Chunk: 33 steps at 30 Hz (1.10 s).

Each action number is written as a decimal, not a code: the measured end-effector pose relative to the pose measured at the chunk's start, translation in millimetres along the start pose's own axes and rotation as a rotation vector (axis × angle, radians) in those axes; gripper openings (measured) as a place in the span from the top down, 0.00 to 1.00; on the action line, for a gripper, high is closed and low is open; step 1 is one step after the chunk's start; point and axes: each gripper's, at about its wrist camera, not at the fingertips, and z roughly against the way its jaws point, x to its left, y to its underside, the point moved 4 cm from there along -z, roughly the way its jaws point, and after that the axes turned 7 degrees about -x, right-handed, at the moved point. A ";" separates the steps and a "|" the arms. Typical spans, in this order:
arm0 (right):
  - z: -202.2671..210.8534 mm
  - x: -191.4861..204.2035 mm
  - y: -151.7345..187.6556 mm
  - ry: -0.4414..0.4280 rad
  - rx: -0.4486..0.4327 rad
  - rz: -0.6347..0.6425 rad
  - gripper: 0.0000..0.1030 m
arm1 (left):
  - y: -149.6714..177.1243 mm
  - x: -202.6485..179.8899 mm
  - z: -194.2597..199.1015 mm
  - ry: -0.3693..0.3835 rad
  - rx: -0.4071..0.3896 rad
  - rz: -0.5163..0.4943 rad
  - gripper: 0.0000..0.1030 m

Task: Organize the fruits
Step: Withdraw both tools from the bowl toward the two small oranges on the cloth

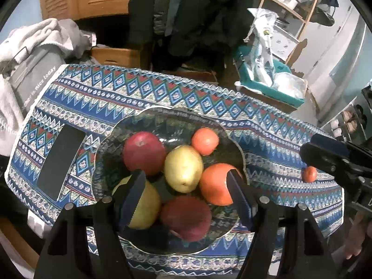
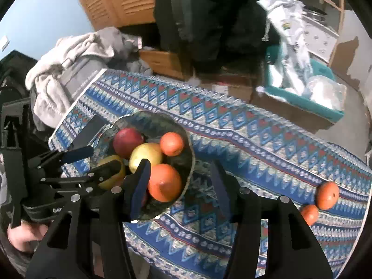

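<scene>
A glass bowl on the patterned cloth holds several fruits: a red apple, a yellow pear, a small orange, a large orange, a yellow apple and a dark red apple. My left gripper is open above the bowl, empty. My right gripper is open and empty, over the bowl's right rim. Two oranges lie on the cloth at the right. One of them shows in the left wrist view.
A black phone lies on the cloth left of the bowl. A grey bag with towels stands beyond the table's left end. A teal box with plastic bags sits on the floor behind. The cloth right of the bowl is bare.
</scene>
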 end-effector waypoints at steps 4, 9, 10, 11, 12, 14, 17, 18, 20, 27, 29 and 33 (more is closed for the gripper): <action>21.4 -16.7 0.5 0.037 -0.039 -0.016 0.47 | -2.9 -14.1 5.0 0.006 -0.015 -0.026 0.28; 42.7 -37.2 3.4 0.100 -0.070 -0.011 0.44 | -4.5 -33.7 10.5 0.024 -0.025 -0.054 0.25; 46.3 -40.5 4.2 0.107 -0.075 -0.014 0.43 | -5.0 -38.8 11.8 0.027 -0.028 -0.064 0.25; 50.2 -44.4 5.1 0.113 -0.080 -0.018 0.43 | -5.4 -42.5 12.7 0.029 -0.029 -0.069 0.25; 55.1 -49.6 6.2 0.119 -0.085 -0.026 0.42 | -6.0 -47.2 13.7 0.033 -0.031 -0.075 0.25; 61.9 -56.1 7.1 0.125 -0.093 -0.037 0.41 | -7.1 -58.0 15.7 0.043 -0.033 -0.088 0.25; 73.2 -68.1 10.5 0.148 -0.107 -0.045 0.40 | -8.4 -72.1 18.1 0.055 -0.037 -0.107 0.25; 77.6 -73.0 12.0 0.159 -0.114 -0.046 0.39 | -8.8 -77.5 18.7 0.060 -0.038 -0.116 0.25; 82.8 -79.2 14.2 0.173 -0.120 -0.050 0.38 | -9.8 -88.8 20.0 0.070 -0.039 -0.137 0.25; 95.9 -109.6 28.9 0.203 -0.127 -0.105 0.37 | -11.2 -125.9 24.1 0.102 -0.044 -0.191 0.25; 98.9 -116.8 32.4 0.209 -0.126 -0.116 0.37 | -11.6 -136.6 25.1 0.109 -0.047 -0.205 0.25; 107.0 -133.9 39.5 0.226 -0.128 -0.142 0.37 | -12.4 -154.5 26.6 0.123 -0.051 -0.228 0.22</action>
